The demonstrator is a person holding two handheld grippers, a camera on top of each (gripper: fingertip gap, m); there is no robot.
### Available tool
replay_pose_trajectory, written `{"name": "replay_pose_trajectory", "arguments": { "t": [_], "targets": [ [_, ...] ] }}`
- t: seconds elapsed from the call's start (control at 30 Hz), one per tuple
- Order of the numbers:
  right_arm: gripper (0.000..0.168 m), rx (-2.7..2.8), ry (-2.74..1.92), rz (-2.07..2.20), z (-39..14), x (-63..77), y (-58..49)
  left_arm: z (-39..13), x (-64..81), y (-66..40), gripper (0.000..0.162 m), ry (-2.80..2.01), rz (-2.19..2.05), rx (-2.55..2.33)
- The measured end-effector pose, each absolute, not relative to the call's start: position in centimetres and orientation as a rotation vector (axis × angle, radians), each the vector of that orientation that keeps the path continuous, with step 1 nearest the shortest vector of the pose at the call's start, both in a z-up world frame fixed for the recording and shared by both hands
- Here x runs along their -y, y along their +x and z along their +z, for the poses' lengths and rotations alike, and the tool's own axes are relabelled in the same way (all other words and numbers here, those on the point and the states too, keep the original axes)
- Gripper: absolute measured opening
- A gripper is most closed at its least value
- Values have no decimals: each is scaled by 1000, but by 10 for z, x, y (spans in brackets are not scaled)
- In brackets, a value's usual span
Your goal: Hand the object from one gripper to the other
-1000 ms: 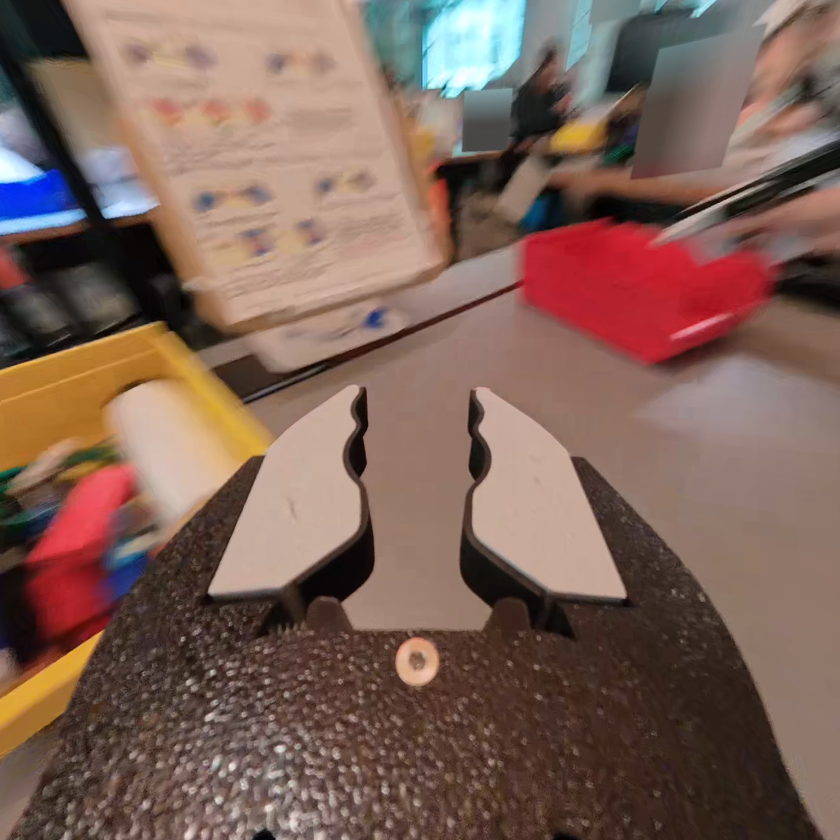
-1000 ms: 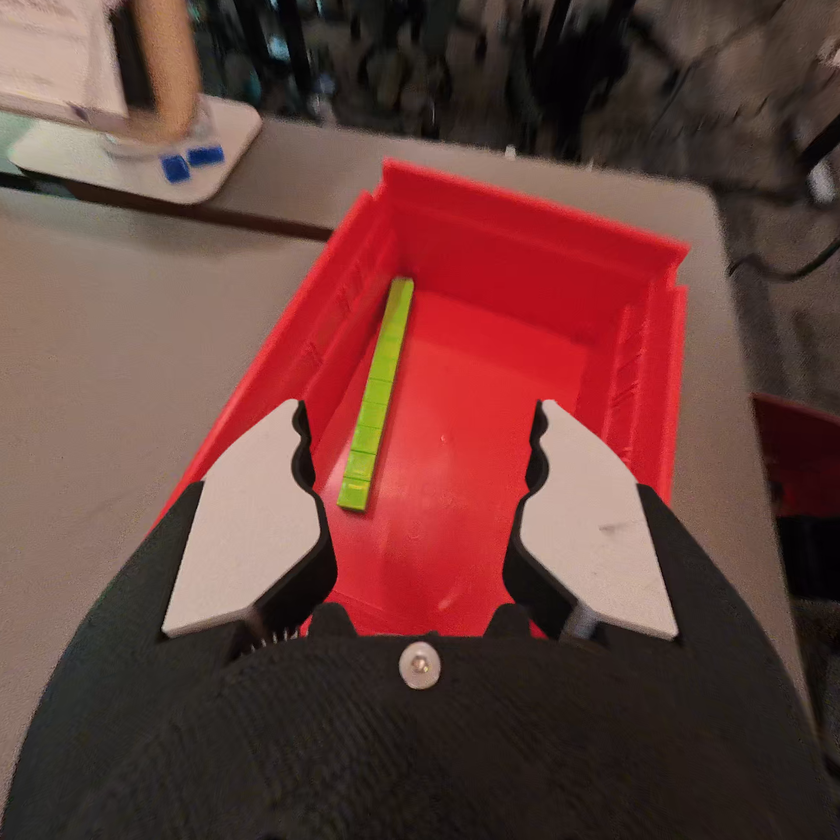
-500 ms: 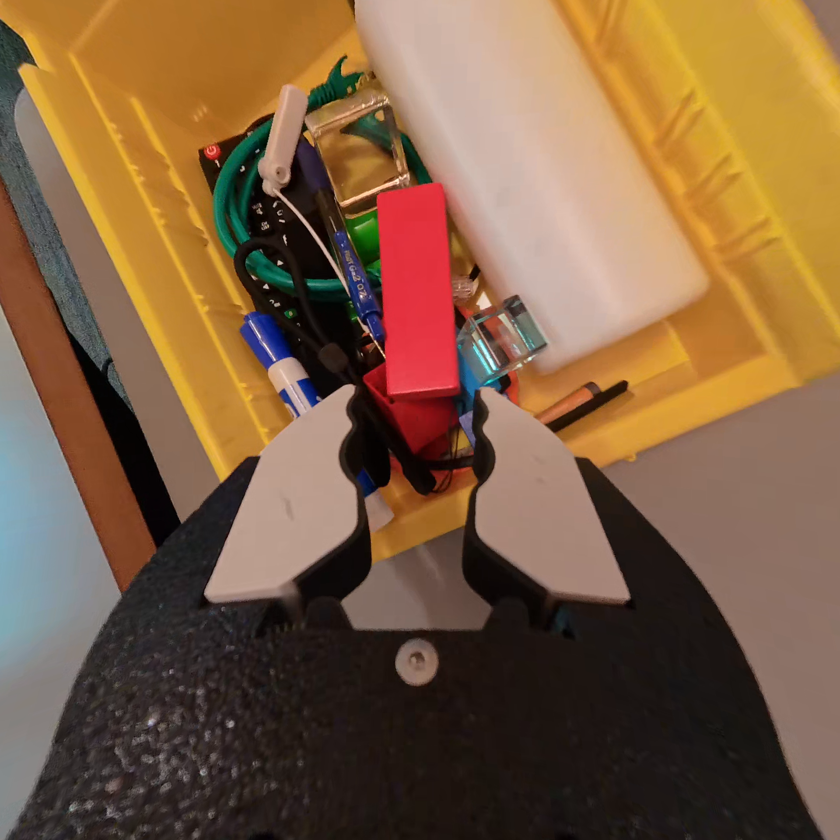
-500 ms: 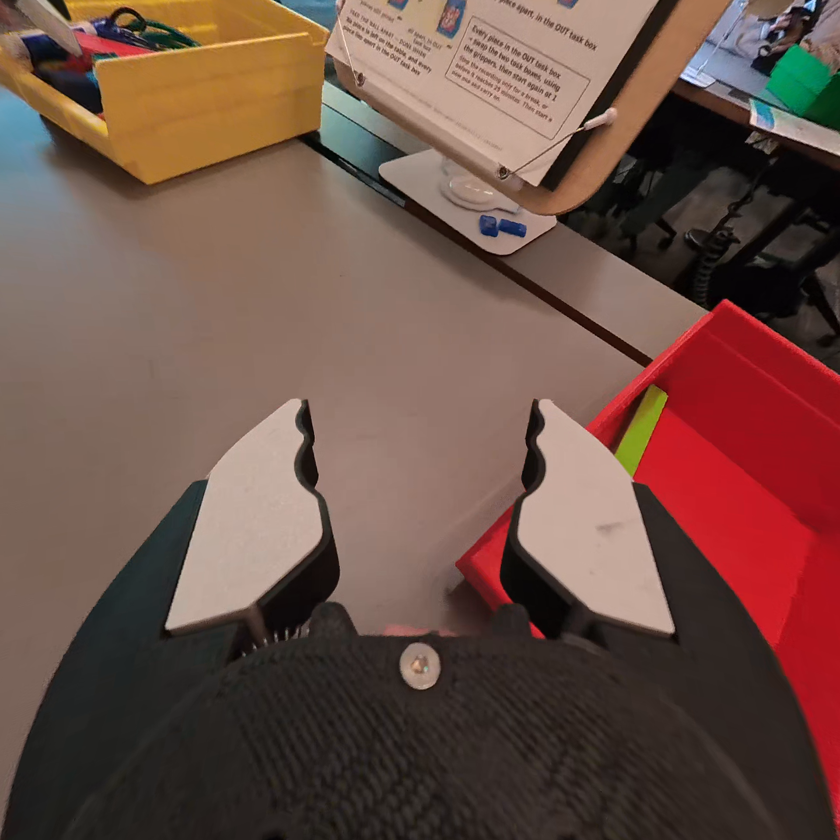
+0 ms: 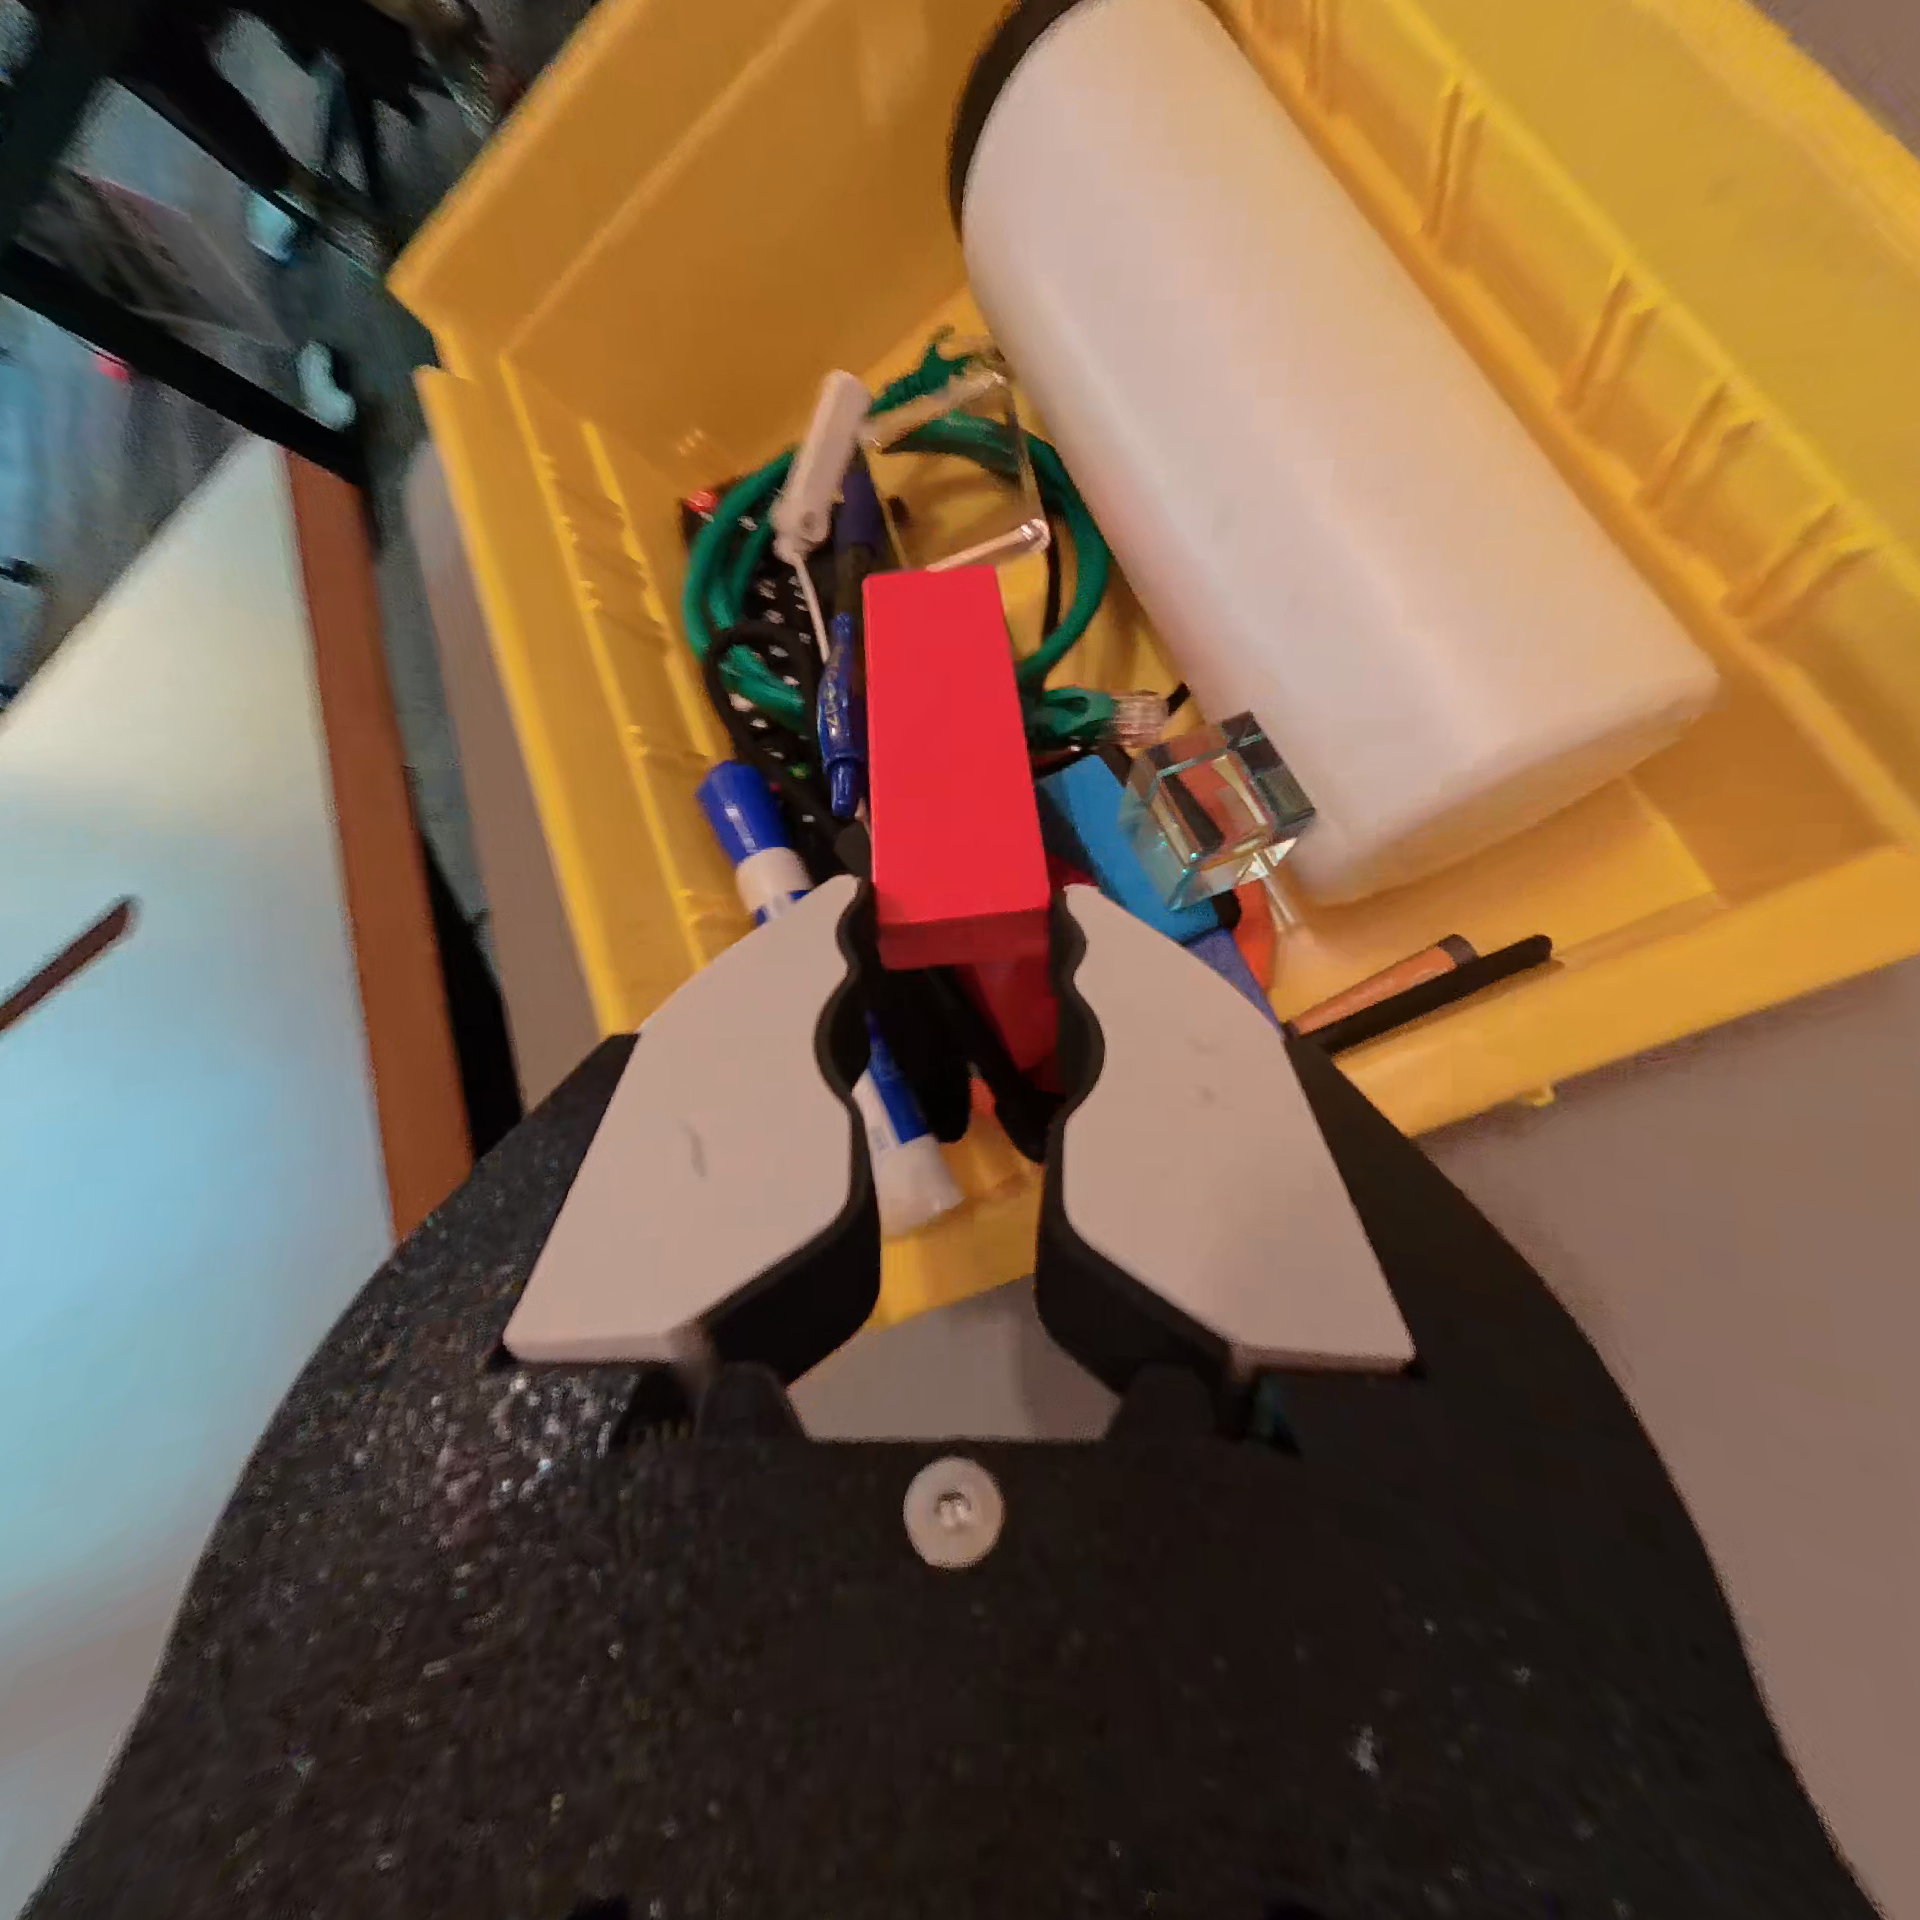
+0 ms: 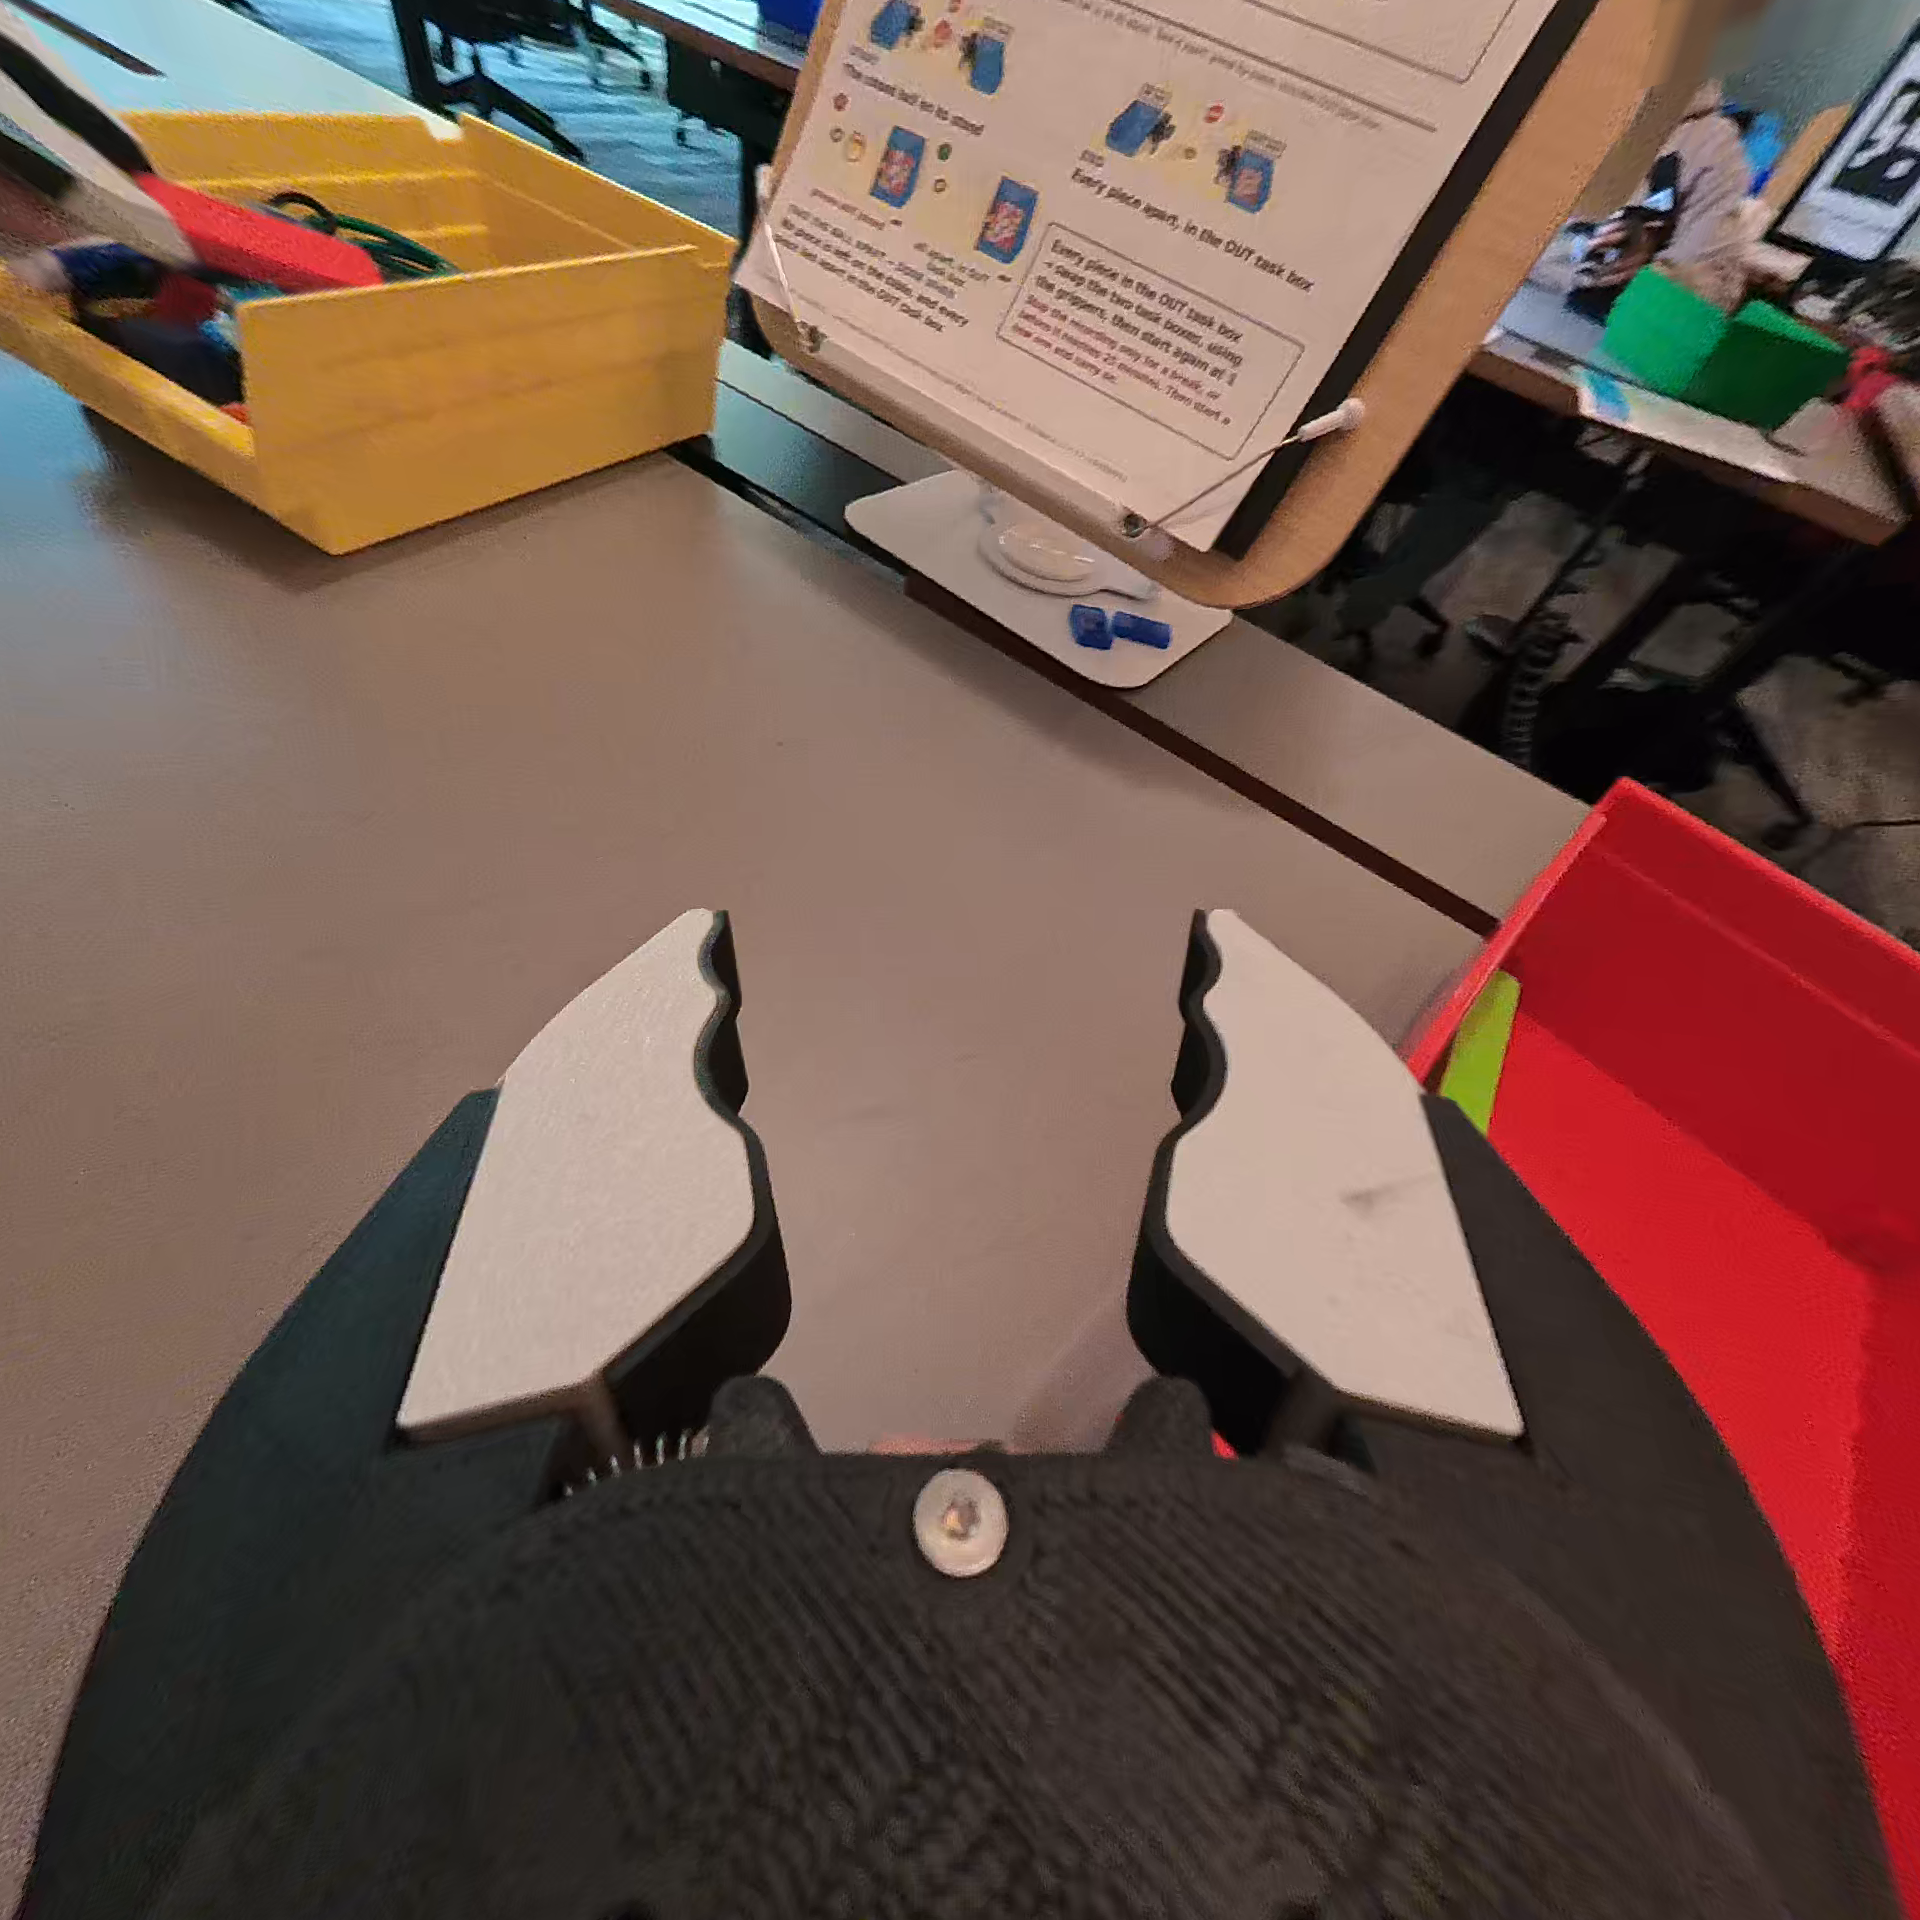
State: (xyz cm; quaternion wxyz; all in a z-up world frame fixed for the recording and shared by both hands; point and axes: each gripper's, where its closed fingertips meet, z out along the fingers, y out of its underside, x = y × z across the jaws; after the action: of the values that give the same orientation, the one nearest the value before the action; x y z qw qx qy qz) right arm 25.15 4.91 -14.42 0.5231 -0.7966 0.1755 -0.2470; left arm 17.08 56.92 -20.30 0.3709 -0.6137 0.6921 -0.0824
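Note:
A red rectangular block (image 5: 945,748) lies on top of the clutter in the yellow bin (image 5: 1662,997). My left gripper (image 5: 961,914) reaches into the bin, and its jaws are closed on the near end of the red block. My right gripper (image 6: 961,935) is open and empty, held above the grey table (image 6: 520,779) beside the red bin (image 6: 1714,935). The right wrist view shows the yellow bin (image 6: 468,343) far left, with the left gripper (image 6: 73,156) and the red block (image 6: 260,244) in it.
The yellow bin also holds a large white bottle (image 5: 1299,468), a glass cube (image 5: 1216,821), a green cable (image 5: 748,561), a blue marker (image 5: 753,842) and pencils. A lime green strip (image 6: 1481,1049) lies in the red bin. A sheet on a stand (image 6: 1091,260) stands at the table's far edge. Left tips to right tips: about 55 cm.
My left gripper swung down into the yellow bin, moved onto the red block and narrowed its jaws on it. My right gripper turned away from the red bin toward the table, still open.

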Motion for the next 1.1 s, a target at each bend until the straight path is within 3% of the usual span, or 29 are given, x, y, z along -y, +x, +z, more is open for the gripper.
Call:
{"name": "replay_pose_trajectory", "arguments": {
  "t": [0.2,0.37,0.63,0.87,1.1],
  "targets": [
    [86,-411,-1903,-670,-139,-70,243,-127,-539,146,31,-1380,-345,-1588],
    [86,-316,-1890,-669,-128,-87,219,-87,-432,125,31,-1119,-740,-1707],
    [90,29,-1823,-474,-100,-119,124,-95,-215,68,31,-560,-1413,-2035],
    [87,268,-1823,-303,-101,-115,56,-112,-151,26,31,-280,-1571,-2153],
    [58,336,-1738,-118,-102,-119,26,-115,-139,9,31,-186,-1544,-2208]
  ]
}}
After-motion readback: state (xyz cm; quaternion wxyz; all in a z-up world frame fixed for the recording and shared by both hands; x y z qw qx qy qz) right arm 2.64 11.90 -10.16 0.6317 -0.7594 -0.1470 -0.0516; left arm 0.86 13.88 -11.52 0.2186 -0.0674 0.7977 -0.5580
